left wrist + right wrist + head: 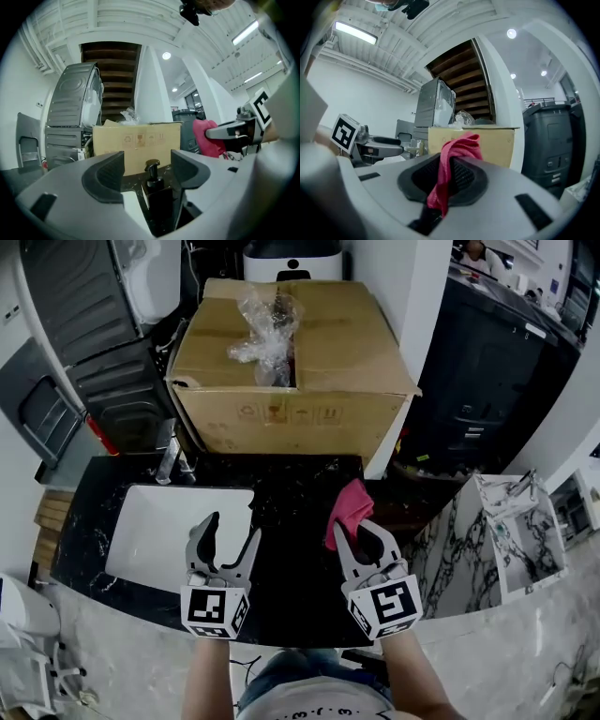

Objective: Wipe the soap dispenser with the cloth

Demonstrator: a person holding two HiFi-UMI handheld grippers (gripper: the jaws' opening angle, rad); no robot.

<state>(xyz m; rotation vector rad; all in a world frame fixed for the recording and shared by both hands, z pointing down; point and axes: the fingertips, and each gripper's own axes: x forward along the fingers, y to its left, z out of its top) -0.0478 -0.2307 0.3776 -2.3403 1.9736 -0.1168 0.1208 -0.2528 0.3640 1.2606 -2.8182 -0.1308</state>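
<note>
- My left tool (232,531) is wide open, holding nothing; the black soap dispenser (158,197) stands free just past it.
- My right tool (359,532) pinches the pink cloth (347,512), ready for wiping.

a large cardboard box (295,381) stands at the back of a black, white-veined counter (300,502). handling symbols (286,413) are printed on its near face. a crumpled clear plastic bag (265,329) lies on top of the box, left of its middle. a white sink basin (159,531) is set into the left part of the counter, with a metal faucet (172,463) at its back edge. behind the box sits a white appliance (292,261). a dark grey ribbed machine (89,324) stands to the left and a black cabinet (492,381) to the right. a white pillar (408,287) rises just beside the box's right side. white marble with dark veins (520,531) shows at the lower right.
</note>
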